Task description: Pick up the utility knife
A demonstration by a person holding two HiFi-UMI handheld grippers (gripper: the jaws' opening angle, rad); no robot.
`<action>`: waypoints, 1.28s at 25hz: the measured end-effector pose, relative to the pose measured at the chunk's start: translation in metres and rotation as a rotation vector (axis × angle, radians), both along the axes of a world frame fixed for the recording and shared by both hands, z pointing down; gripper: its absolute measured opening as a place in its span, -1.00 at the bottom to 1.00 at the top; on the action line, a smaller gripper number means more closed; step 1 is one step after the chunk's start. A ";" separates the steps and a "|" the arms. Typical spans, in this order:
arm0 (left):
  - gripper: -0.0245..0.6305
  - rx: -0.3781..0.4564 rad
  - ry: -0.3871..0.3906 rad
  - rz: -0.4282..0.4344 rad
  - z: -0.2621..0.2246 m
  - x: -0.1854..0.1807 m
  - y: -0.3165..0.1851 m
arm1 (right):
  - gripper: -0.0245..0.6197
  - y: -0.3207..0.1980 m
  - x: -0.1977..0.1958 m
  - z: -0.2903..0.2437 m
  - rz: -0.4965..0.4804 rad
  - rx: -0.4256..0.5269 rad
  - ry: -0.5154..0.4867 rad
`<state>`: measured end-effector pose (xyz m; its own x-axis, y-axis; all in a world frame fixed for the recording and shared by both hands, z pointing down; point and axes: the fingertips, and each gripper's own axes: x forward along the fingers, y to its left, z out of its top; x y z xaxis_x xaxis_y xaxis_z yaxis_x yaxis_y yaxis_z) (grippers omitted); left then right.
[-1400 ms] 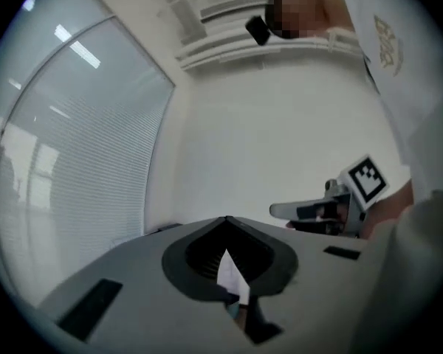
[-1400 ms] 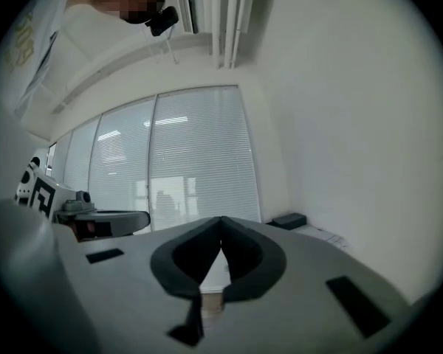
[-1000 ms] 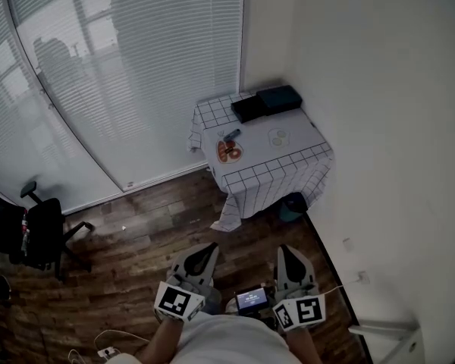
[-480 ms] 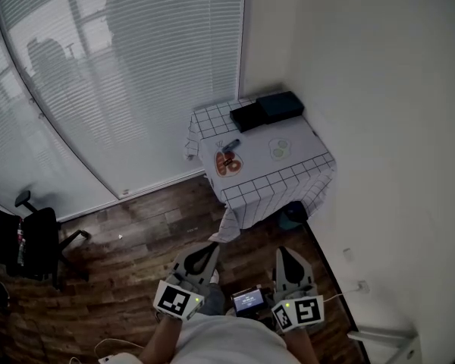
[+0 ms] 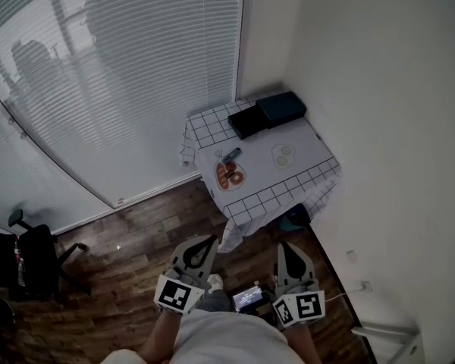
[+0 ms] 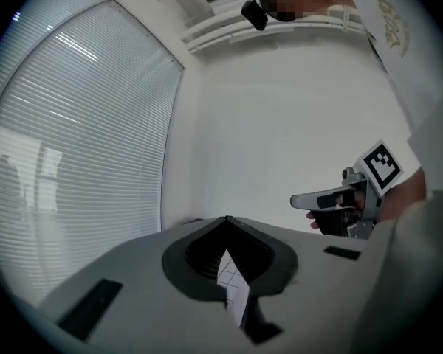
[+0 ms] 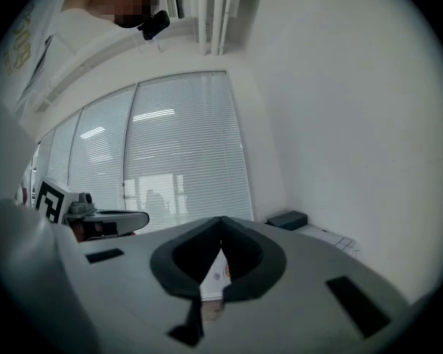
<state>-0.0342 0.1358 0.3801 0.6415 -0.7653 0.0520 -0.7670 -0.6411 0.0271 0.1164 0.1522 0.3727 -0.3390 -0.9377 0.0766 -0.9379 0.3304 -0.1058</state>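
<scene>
The utility knife [image 5: 231, 155], a small dark blue-grey bar, lies on the checked tablecloth just above an orange plate [image 5: 229, 175]. The table [image 5: 303, 169] stands in the room's corner, well ahead of both grippers. My left gripper [image 5: 205, 243] and right gripper [image 5: 286, 249] are held level close to the person's body, over the wooden floor, far short of the table. In the left gripper view the jaws meet at a point with nothing between them [image 6: 227, 220]. The right gripper view shows the same closed, empty tips [image 7: 221, 220].
A black box [image 5: 248, 120] and a dark teal box [image 5: 281, 107] sit at the table's far edge, a pale plate [image 5: 283, 155] to the right. White wall on the right, window blinds [image 5: 136, 74] on the left, an office chair [image 5: 34, 252] at far left.
The person has walked toward the table: it sits a little nearer and the office chair has slid toward the left edge. Both grippers stay shut and held in front of the body.
</scene>
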 end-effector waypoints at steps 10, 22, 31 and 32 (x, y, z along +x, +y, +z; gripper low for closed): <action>-0.91 -0.044 0.035 -0.043 0.011 -0.046 -0.070 | -0.90 -0.053 -0.021 0.009 0.061 -0.034 -0.032; -0.91 -0.062 -0.015 -0.094 0.026 -0.060 -0.130 | -0.90 -0.128 -0.031 0.014 0.019 -0.033 0.019; -0.91 -0.080 -0.026 -0.141 0.032 -0.050 -0.196 | -0.90 -0.202 -0.023 0.023 -0.027 -0.032 0.079; -0.91 -0.080 -0.034 -0.139 0.032 -0.048 -0.204 | -0.90 -0.210 -0.021 0.024 -0.031 -0.035 0.079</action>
